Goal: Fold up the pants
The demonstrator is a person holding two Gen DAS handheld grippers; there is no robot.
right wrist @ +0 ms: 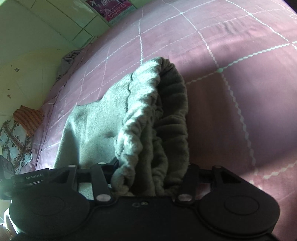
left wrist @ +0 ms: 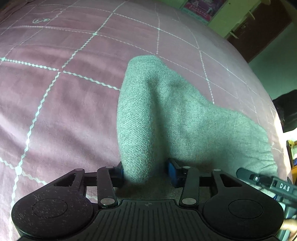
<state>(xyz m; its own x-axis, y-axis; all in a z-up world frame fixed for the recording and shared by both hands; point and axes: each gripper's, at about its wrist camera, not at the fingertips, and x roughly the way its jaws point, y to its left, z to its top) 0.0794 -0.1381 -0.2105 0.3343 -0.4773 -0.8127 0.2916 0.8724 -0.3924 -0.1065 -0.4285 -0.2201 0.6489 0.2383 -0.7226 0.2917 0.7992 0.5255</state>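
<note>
Grey knit pants (left wrist: pixel 167 111) lie on a pink bedspread (left wrist: pixel 55 102) crossed by white stitched lines. My left gripper (left wrist: pixel 144 172) is shut on a raised fold of a pant leg, its blue pads pressing both sides. In the right wrist view the pants' gathered elastic waistband (right wrist: pixel 148 111) stands bunched up between the black fingers of my right gripper (right wrist: pixel 150 172), which is shut on it. The rest of the cloth spreads flat to the left on the bedspread (right wrist: pixel 232 92). The two grippers are close together: the right one's body (left wrist: pixel 269 185) shows at the left view's lower right edge.
The bed's far edge meets a green wall with a poster (left wrist: pixel 200 9) and a dark door (left wrist: pixel 259 27). A crumpled grey cloth (right wrist: pixel 68 63) lies at the bed's edge. Patterned fabric (right wrist: pixel 14 137) and an orange striped piece (right wrist: pixel 27 118) sit beside the bed at left.
</note>
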